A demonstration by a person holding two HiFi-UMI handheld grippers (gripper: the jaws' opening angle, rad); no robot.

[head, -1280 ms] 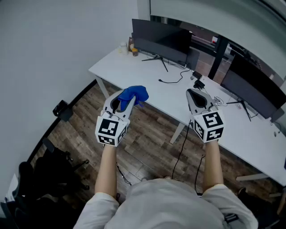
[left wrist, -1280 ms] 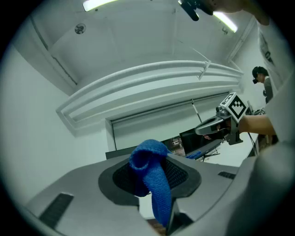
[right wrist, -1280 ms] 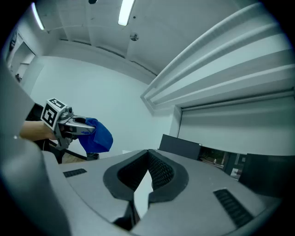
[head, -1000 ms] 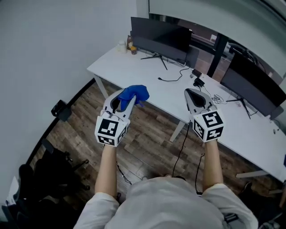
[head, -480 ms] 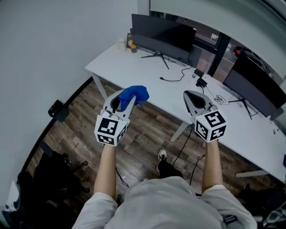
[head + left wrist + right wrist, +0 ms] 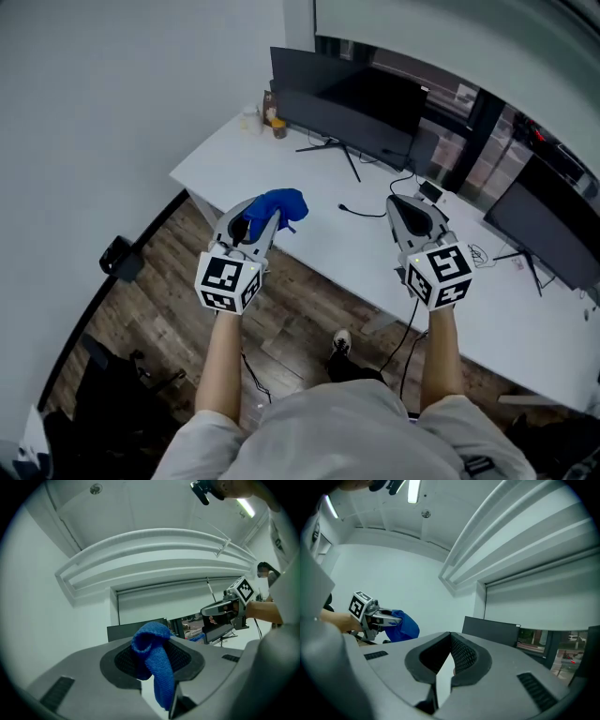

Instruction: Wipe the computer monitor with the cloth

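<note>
White desk (image 6: 234, 155) filled the middle of the head view. The computer monitor (image 6: 342, 103) stood at the desk's back edge, screen dark. A second monitor (image 6: 548, 234) stood further along the desk's right side.

Progress: wipe not started, by the look of it. Both grippers hung over the desk's front edge, well short of the monitor. The whole job looked left: reach across the desk, put cloth on the screen, wipe.

Left gripper (image 6: 262, 220) was clamped on the blue cloth (image 6: 281, 204), which bunched above the jaws and hung out below them. Right gripper (image 6: 401, 201) was closed tip to tip with nothing between the pads.

View differences:
- Head view alone showed the desk layout, plus a loose cable (image 6: 361, 208) mid-desk and small bottles (image 6: 272, 117) at the desk's back-left corner.
- Left gripper view alone showed the grip itself: cloth (image 6: 152, 656) pinched between the pads, a monitor edge (image 6: 133, 632) behind it.
- Right gripper view confirmed empty jaws, and caught the left gripper (image 6: 377, 616) side-on with the cloth (image 6: 404, 626).
</note>
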